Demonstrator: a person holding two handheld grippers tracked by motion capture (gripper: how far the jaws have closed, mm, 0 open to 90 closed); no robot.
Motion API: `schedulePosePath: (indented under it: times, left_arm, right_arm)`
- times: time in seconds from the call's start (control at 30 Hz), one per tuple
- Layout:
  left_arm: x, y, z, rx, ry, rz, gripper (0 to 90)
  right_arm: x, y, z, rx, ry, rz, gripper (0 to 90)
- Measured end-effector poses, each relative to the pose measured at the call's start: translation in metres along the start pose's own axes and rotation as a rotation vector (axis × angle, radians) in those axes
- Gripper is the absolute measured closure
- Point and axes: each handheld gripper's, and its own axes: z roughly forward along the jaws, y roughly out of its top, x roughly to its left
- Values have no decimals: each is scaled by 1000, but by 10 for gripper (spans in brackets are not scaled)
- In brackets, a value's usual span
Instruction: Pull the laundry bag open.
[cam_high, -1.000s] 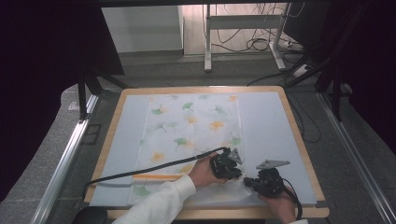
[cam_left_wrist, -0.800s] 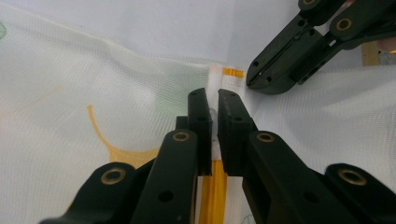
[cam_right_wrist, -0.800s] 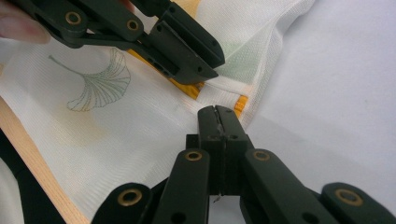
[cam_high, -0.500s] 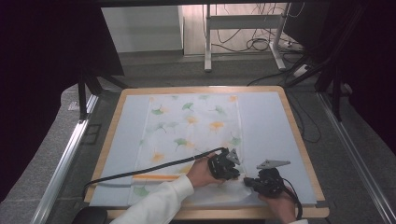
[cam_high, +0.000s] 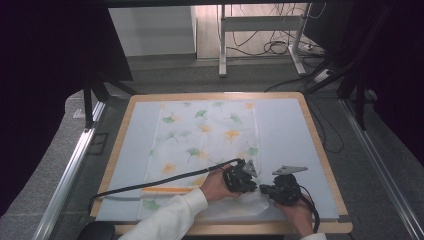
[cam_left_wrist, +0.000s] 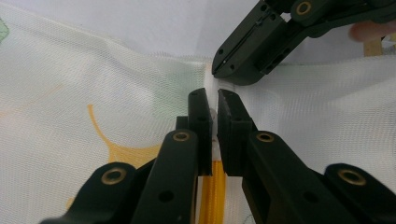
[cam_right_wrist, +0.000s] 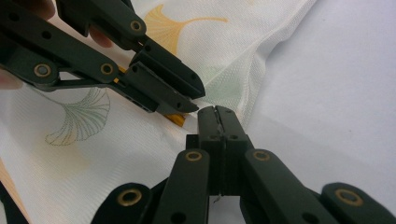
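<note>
Cloth with printed ginkgo leaves lies spread on the pale blue mat of the wooden-framed table, and its orange stripe is at about 7 o'clock of the mat. Toward 5 o'clock, the left gripper has its jaws almost together, pinching a raised fold of this cloth near the stripe. Just beside it, at its 4 o'clock, the right gripper has its jaws pressed fully together on the cloth edge. The two tips nearly touch.
</note>
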Motion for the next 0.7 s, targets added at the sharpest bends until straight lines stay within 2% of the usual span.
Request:
schedulePosePath:
  times: [0.23, 0.7]
  left_arm:
    - [-1, 0, -1, 8, 9, 14, 853]
    - [0, -1, -3, 18, 4, 10, 852]
  right_arm:
    - [-2, -2, 0, -7, 13, -1, 895]
    - [-3, -3, 0, -16, 22, 4, 896]
